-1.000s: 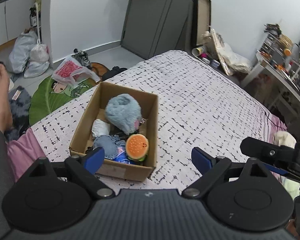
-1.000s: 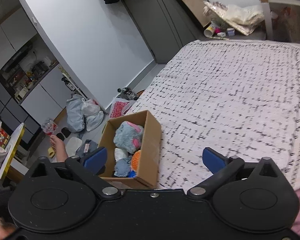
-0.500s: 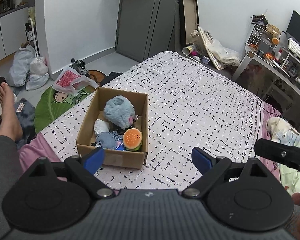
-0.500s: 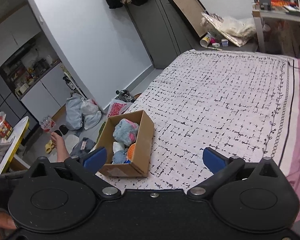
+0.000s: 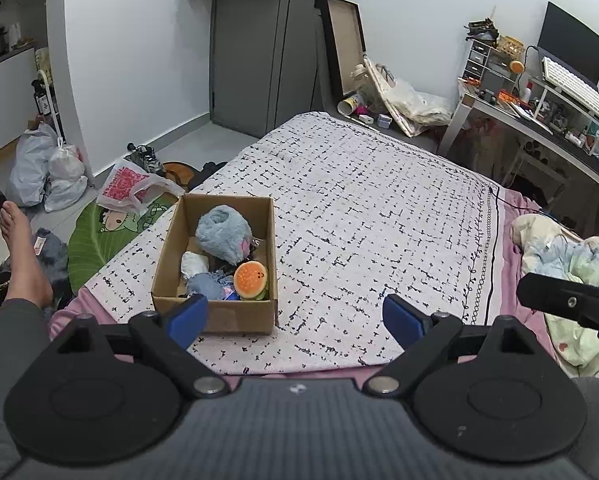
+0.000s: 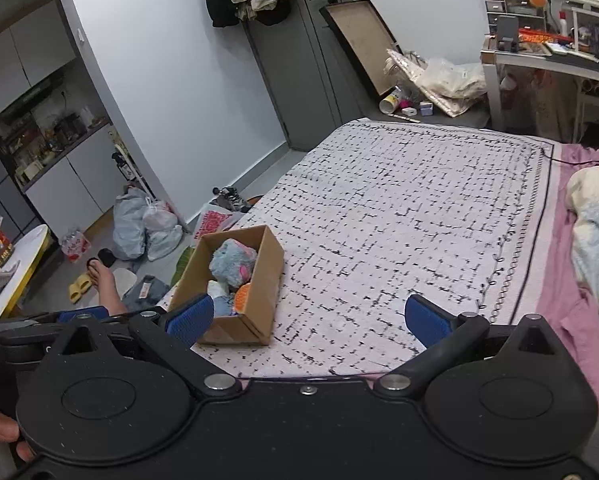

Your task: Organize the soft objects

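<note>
Hovering above the near edge of the bed, the left gripper has its blue-padded fingers spread wide with nothing between them, and the right gripper is spread the same way — both empty. The cardboard box sits on the black-and-white patterned blanket near the bed's left corner, just past the left finger of each gripper. Inside lie the soft things: a fluffy blue plush at the far end, a burger-shaped toy against the right wall, a small white piece and a pale blue one — packed close together.
</note>
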Action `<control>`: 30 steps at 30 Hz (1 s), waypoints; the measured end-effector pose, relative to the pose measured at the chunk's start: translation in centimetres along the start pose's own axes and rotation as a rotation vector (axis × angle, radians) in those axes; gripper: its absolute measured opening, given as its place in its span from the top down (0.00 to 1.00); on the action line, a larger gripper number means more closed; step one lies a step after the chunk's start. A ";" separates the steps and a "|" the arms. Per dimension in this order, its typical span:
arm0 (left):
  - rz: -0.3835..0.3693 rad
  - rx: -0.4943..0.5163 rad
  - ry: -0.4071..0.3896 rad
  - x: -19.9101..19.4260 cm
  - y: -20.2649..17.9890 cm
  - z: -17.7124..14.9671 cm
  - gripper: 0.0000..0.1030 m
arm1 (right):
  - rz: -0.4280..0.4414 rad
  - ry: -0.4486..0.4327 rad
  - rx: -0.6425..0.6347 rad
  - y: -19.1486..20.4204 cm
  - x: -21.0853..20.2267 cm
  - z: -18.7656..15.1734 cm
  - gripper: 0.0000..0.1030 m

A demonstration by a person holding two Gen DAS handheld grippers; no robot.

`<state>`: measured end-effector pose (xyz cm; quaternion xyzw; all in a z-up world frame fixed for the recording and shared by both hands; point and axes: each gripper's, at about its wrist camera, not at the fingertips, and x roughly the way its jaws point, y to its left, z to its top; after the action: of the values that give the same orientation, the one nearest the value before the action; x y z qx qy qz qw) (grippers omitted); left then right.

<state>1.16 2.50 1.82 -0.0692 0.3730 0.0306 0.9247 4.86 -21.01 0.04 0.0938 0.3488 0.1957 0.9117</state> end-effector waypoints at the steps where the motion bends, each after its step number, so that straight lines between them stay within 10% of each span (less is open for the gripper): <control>1: 0.000 0.003 0.001 -0.2 -0.1 0.0 0.10 | -0.005 0.003 -0.003 0.0 -0.3 -0.1 0.00; 30: 0.009 0.013 -0.017 -3.0 0.6 -1.1 0.05 | -0.046 0.002 -0.035 0.5 -2.2 -1.6 0.00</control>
<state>-1.78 2.87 3.06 -0.0614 0.3655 0.0331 0.9282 2.11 -21.45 0.32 0.0696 0.3480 0.1811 0.9172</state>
